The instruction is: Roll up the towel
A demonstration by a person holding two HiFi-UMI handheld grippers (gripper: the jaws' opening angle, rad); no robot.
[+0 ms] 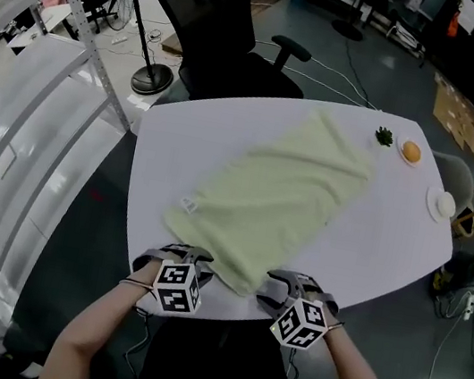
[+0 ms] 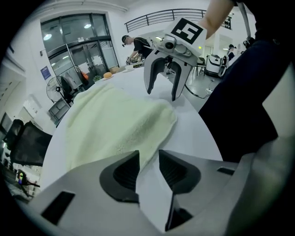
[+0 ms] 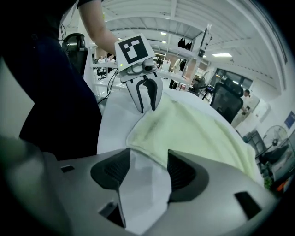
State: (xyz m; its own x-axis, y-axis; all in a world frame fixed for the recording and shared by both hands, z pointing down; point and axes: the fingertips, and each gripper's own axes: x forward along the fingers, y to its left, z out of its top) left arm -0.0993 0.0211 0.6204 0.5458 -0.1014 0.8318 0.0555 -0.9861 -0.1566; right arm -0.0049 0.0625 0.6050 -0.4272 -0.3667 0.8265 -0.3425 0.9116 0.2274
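One pale green towel point(image 1: 277, 196) lay spread flat, skewed across the white table point(image 1: 393, 230), its near short edge by the table's front. The left gripper point(image 1: 182, 254) and right gripper point(image 1: 297, 284) sat at that edge's two corners, jaws apart, with the hem just entering each gap unpinched. They were probably placed there to start an even roll.

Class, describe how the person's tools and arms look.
The left tool and right tool are light grey plastic: two curved jaws with dark ribbed pads, each topped by a white cube bearing black square markers. Forearms are unsleeved; clothing is dark.
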